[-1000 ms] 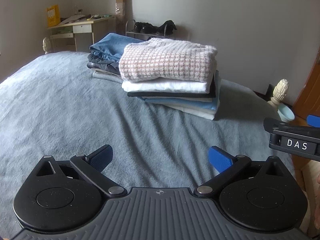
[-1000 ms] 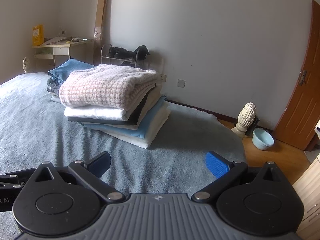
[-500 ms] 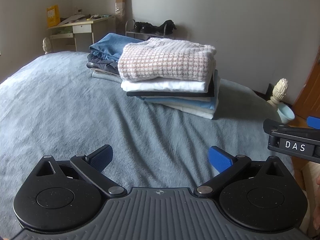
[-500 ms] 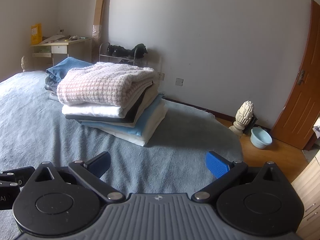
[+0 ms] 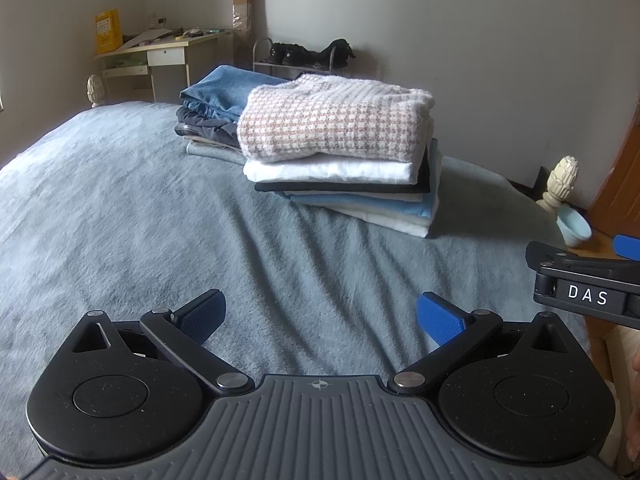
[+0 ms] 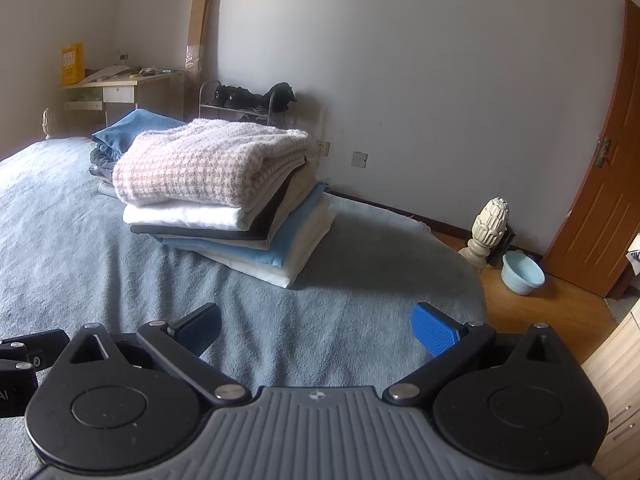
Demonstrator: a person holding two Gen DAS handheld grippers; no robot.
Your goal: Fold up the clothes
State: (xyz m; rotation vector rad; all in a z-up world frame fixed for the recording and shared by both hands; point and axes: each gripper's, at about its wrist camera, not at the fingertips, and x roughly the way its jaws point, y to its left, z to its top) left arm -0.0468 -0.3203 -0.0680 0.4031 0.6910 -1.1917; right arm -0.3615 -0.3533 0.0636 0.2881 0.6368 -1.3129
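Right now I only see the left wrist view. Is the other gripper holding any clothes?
Observer: No. The right gripper is open, with only the grey bedcover showing between its fingers.
Operator: What's behind the folded stack?
Observer: Two wall plates sit low on the wall just past the folded stack.
Operator: And that orange strip at my right edge?
Observer: That is a wooden door with a metal handle.

Two low wrist views, side by side, sharing folded stack (image 5: 340, 160).
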